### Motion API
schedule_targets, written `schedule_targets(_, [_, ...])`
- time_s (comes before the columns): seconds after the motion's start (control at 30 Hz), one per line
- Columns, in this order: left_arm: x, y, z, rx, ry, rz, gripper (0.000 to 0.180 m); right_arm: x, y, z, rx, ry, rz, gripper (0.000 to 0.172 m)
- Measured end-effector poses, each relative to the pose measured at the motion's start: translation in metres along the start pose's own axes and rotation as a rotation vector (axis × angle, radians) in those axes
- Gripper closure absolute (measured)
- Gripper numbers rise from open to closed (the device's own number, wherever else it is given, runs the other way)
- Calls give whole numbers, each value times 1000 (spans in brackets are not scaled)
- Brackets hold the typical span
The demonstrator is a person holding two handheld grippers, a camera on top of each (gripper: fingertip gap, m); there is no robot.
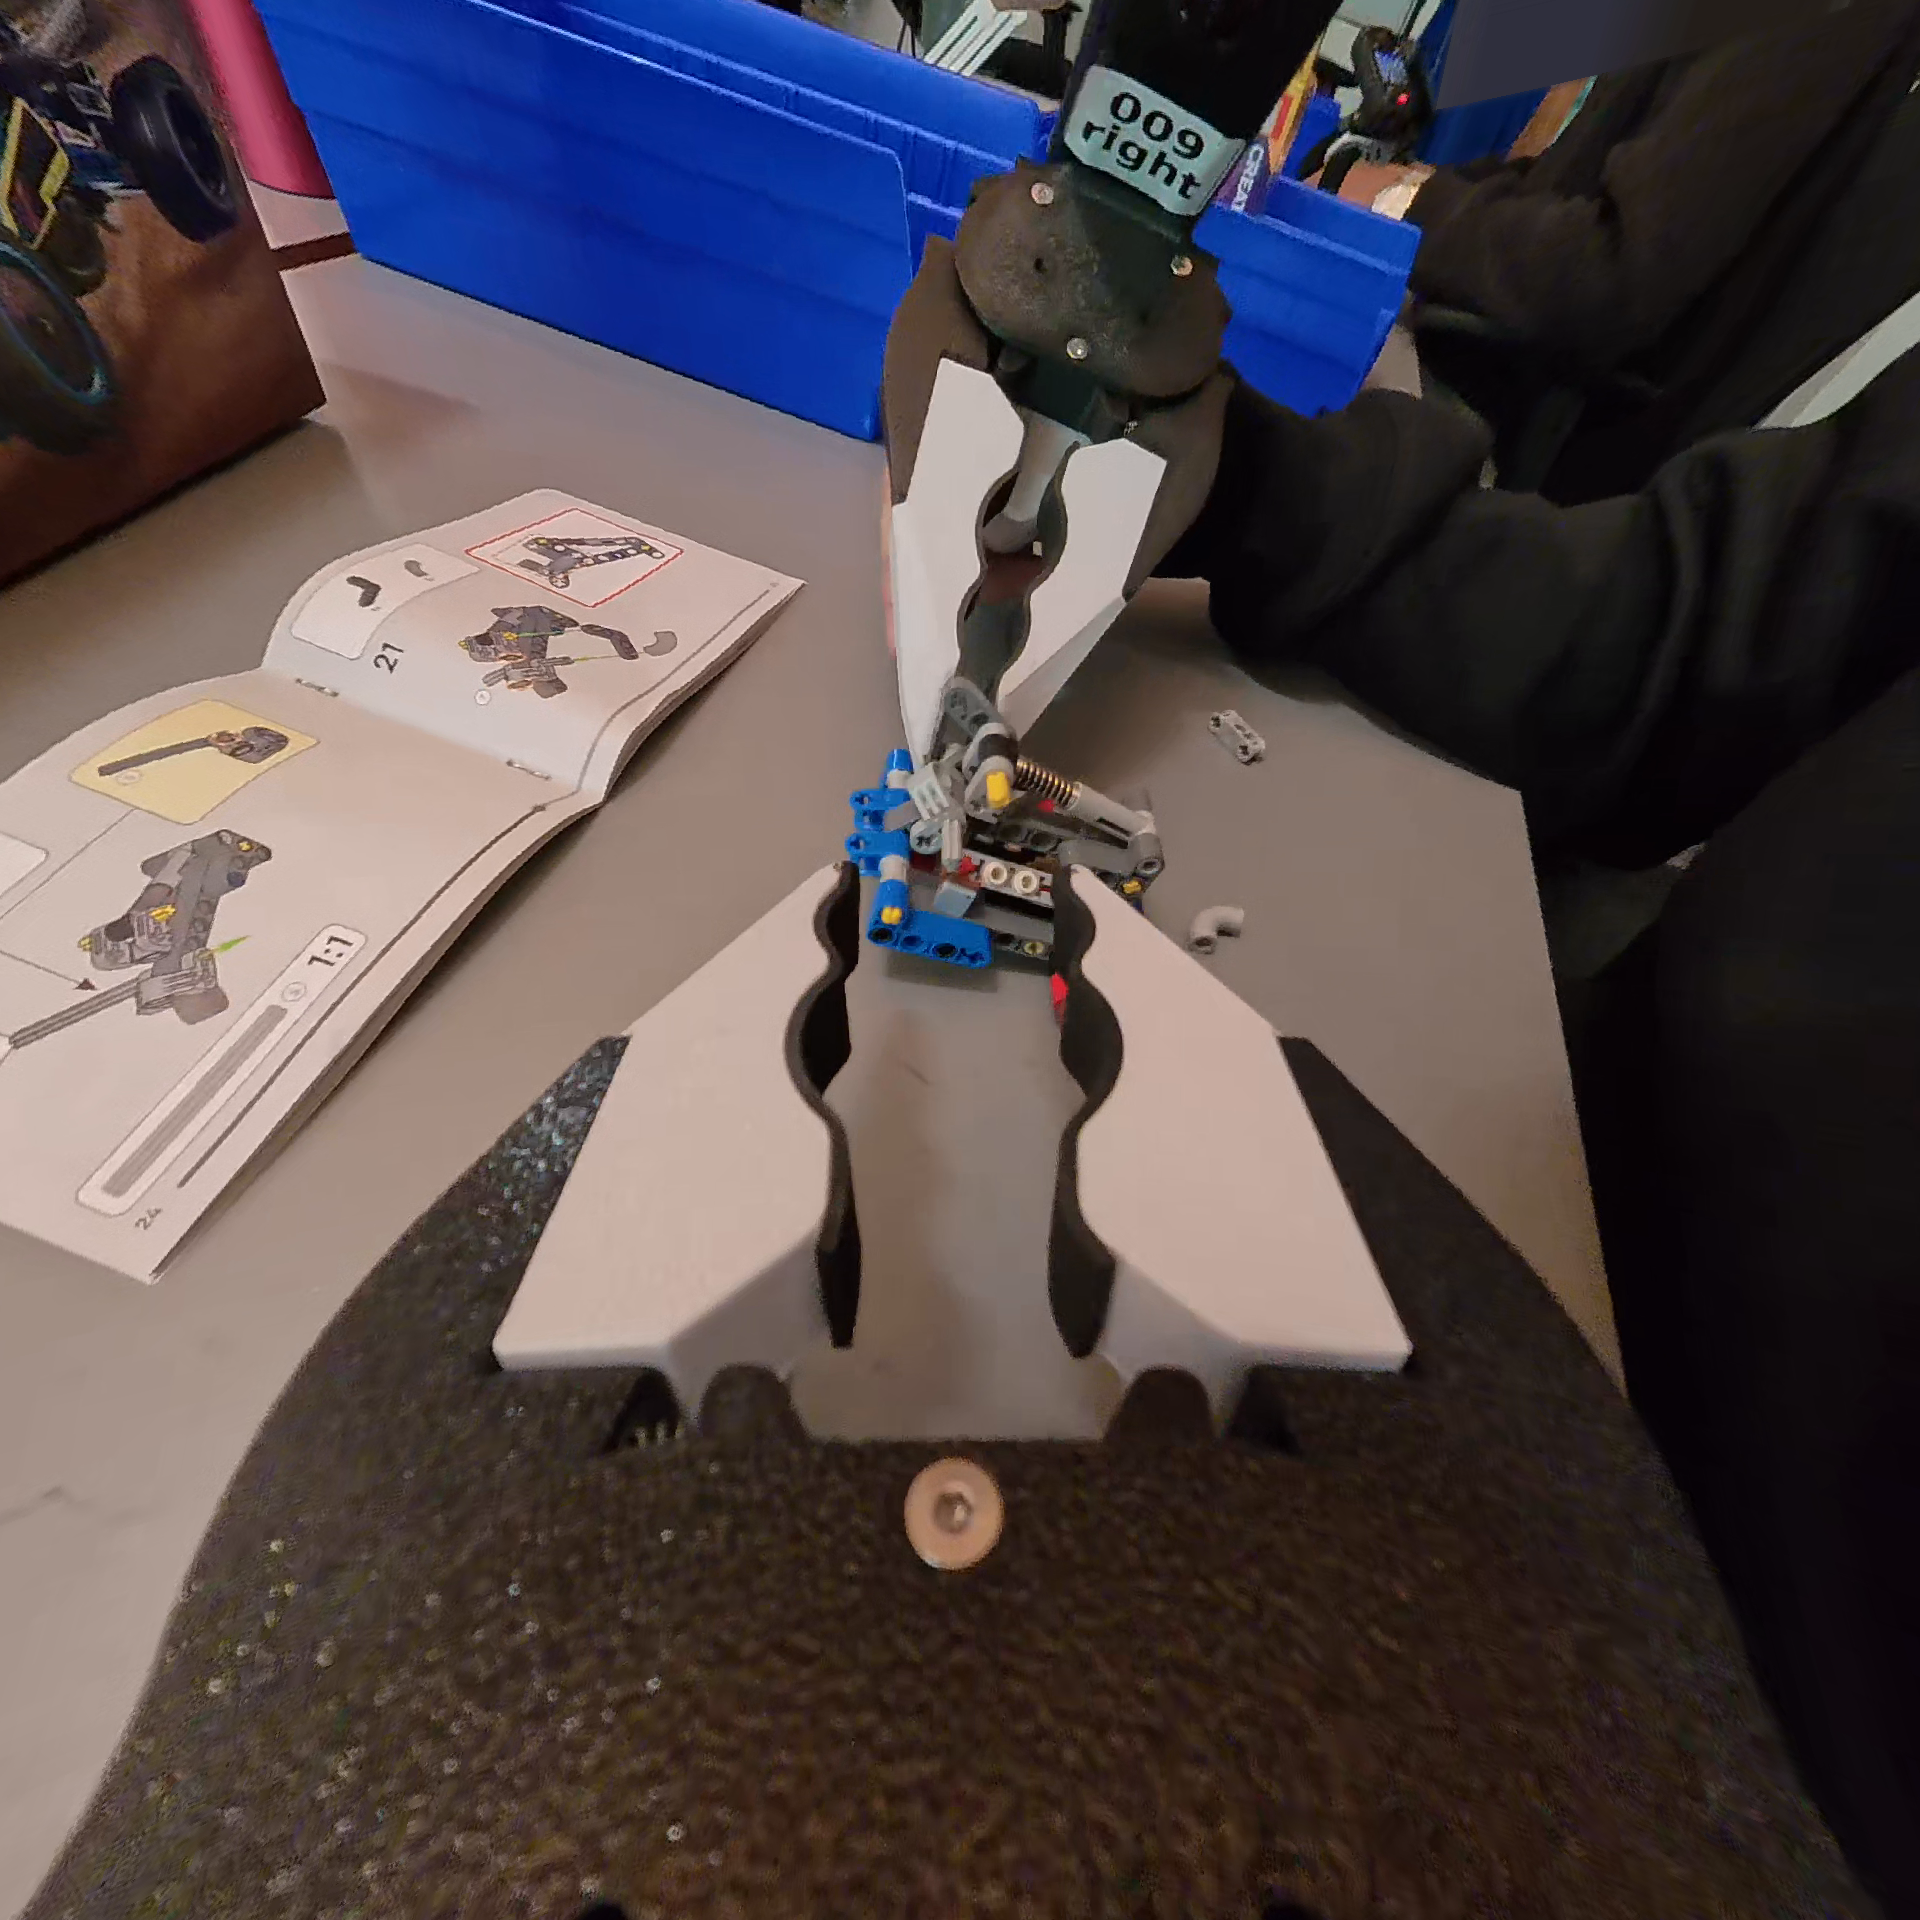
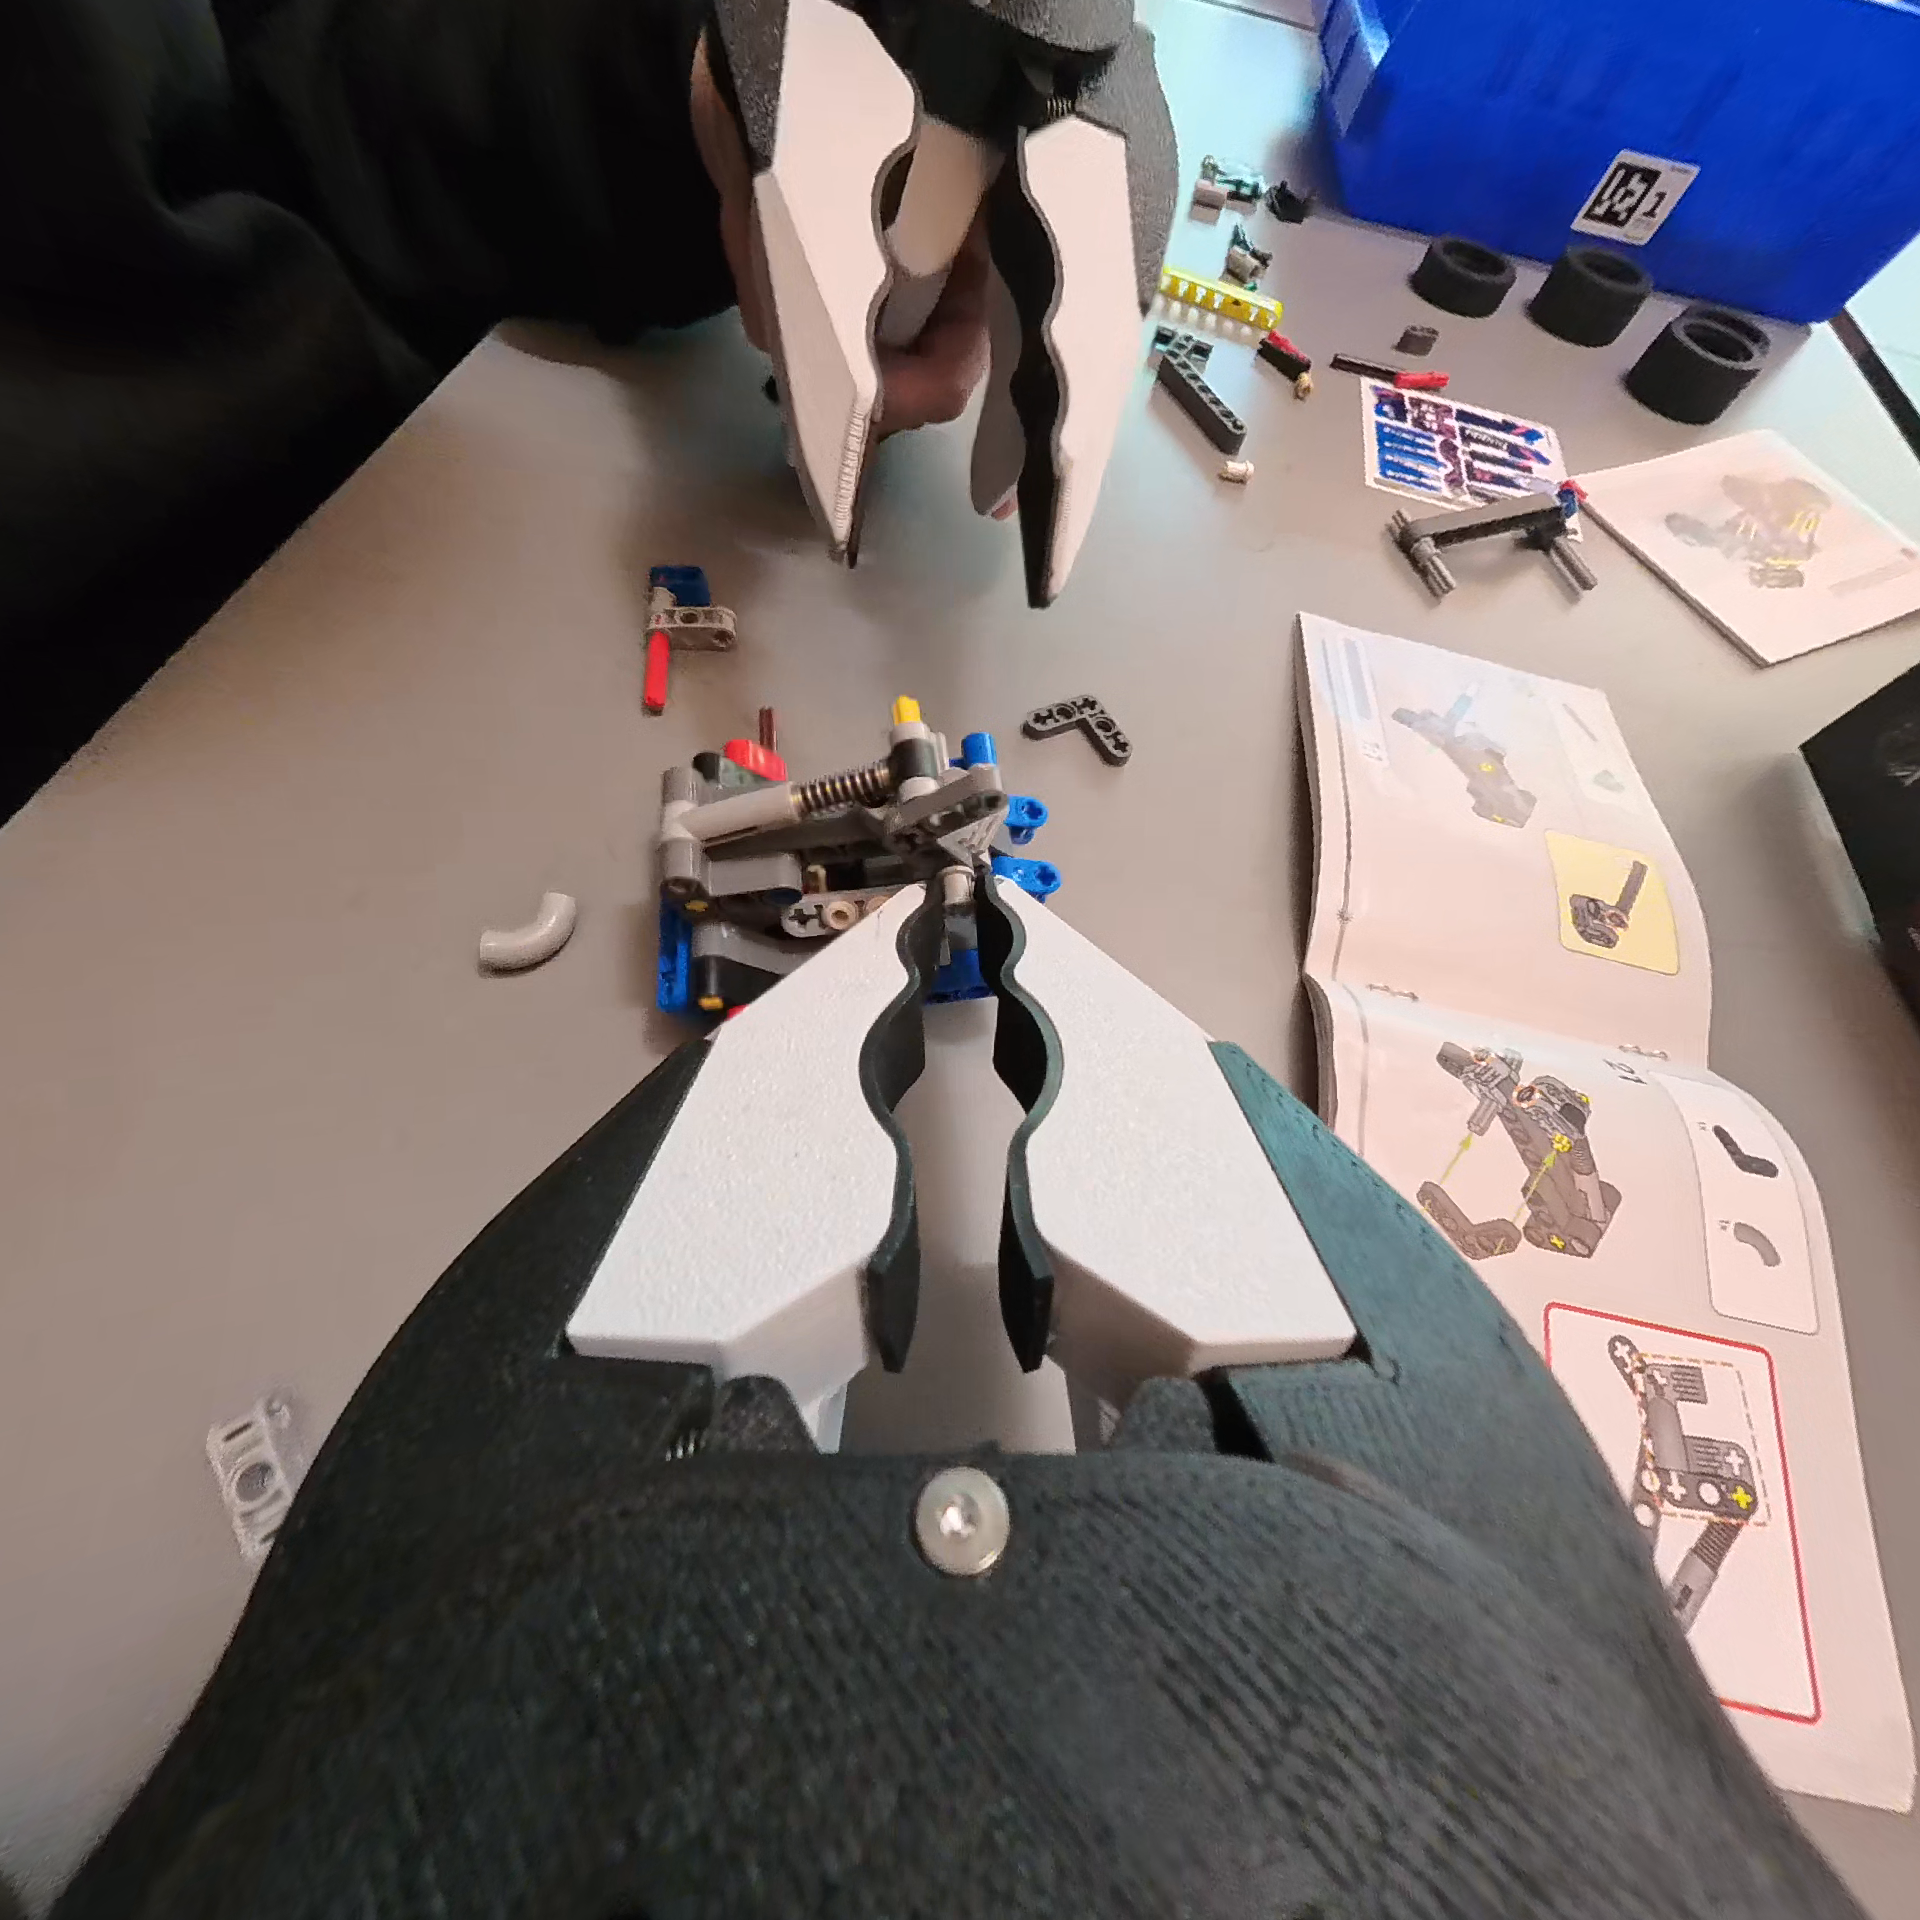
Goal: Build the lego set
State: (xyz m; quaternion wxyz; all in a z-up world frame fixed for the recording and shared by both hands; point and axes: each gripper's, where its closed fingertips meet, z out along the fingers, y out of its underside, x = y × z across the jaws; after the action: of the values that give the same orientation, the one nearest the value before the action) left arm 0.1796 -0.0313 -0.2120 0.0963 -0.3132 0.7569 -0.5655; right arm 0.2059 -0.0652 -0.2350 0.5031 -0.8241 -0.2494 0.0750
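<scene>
Nearest the lens, the right hand-held gripper has its two fingertips drawn close together on a small light-grey peg at the near top edge of the brick model, which sits on the grey worktop. Its fingers slope down onto the model from above. The model's spring strut runs across the right wrist view, left to right, with a yellow pin standing up at its far end and blue pieces on its right side.

In the left wrist view, the left hand-held gripper is held partly open and empty, its tips flanking the model's near edge; whether they touch it I cannot tell.

An open instruction booklet lies to the left. A curved grey piece lies just beside the model.
</scene>
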Motion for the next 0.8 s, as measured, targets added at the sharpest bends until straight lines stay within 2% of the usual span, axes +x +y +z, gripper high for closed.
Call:
schedule_targets(0.2, [4,-1,13,-18,-45,97,158,1,4,4,-34,-7,22,167])
schedule_targets(0.4, [-3,10,32,-145,-114,166,164,2,5,5,-42,-10,33,167])
schedule_targets(0.6, [0,5,35,-128,-86,103,171,1,7,7,-60,-13,28,167])
schedule_targets(0.8, [5,0,34,-99,-18,-33,174,1,8,7,-65,-13,28,167])
